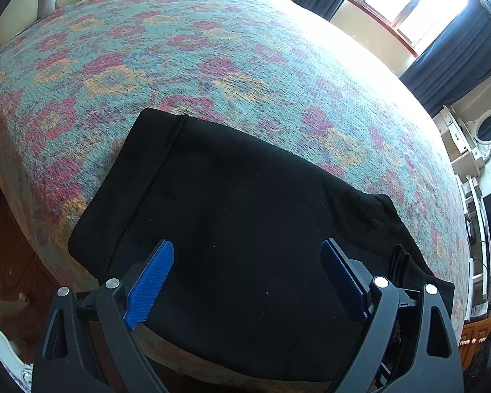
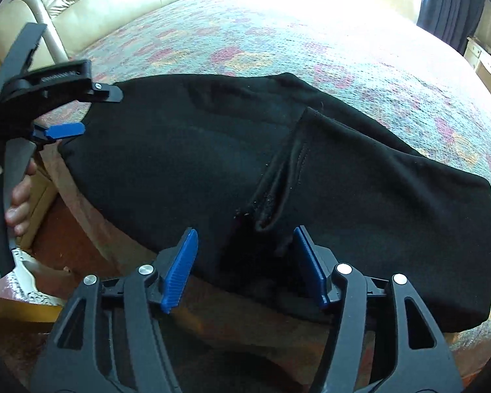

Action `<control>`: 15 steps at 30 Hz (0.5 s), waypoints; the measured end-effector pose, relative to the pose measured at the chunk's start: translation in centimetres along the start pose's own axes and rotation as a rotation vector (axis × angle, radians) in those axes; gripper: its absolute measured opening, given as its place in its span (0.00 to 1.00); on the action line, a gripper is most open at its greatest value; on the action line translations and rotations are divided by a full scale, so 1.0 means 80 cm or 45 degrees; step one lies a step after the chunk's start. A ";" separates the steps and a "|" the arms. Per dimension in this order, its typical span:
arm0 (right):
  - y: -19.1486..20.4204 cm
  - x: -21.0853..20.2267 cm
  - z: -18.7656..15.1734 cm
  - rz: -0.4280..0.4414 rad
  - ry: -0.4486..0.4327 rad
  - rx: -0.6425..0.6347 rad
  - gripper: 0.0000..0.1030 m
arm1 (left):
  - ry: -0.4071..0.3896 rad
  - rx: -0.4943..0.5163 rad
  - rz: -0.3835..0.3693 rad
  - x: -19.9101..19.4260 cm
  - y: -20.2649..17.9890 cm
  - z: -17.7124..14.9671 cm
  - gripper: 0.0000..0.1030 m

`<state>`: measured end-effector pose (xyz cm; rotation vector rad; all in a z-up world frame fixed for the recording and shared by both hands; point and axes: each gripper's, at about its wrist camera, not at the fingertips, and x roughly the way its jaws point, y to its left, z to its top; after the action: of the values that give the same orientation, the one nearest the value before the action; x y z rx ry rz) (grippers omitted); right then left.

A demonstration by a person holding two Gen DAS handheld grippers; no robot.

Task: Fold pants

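Black pants [image 1: 245,229] lie folded into a thick, roughly rectangular bundle on a bed [image 1: 180,49] covered with a floral spread in teal, red and orange. The fabric is matte and dark, with a stitched hem band along one short end. In the right wrist view the pants [image 2: 360,177] show a seam and a gathered fold running toward the fingers, with pale lint specks near it.

The left gripper [image 1: 247,281] has its blue-padded fingers [image 1: 150,285] spread wide. They hover over the near part of the bundle, which fills the whole gap between them and extends beyond both. Whether the pads touch the cloth cannot be told. The hem band lies ahead of the left finger and runs away from it.

The right gripper [image 2: 245,268] also has its fingers [image 2: 180,268] spread wide. The near edge of the pants sits between them, and the gathered fold ends just ahead of the right finger. Contact cannot be told here either.

From the right wrist view, the left gripper [image 2: 75,111] appears to the left of the fingers, held by a hand [image 2: 16,190], its tips at the bundle's left end.

The bundle's long axis runs across both sets of fingers, left to right, along the near edge of the bed.
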<state>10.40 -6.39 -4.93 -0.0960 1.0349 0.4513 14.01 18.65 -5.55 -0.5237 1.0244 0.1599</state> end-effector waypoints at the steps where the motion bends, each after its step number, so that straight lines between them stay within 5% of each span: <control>1: -0.006 -0.010 0.000 0.062 -0.004 0.021 0.58 | 0.000 0.006 -0.001 0.000 0.000 0.000 0.87; 5: -0.074 -0.062 0.000 0.300 -0.058 0.196 0.65 | 0.017 0.052 -0.008 0.000 -0.008 -0.005 0.87; 12: -0.305 -0.113 -0.042 0.249 -0.303 0.736 0.74 | 0.051 0.113 -0.021 0.005 -0.020 -0.011 0.87; 15: -0.381 -0.081 -0.066 0.268 -0.273 0.932 0.74 | 0.066 0.114 -0.020 0.008 -0.021 -0.011 0.87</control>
<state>15.73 -37.53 -6.19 0.7050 0.9465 0.2421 14.27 16.69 -5.92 -0.4560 1.0724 0.0863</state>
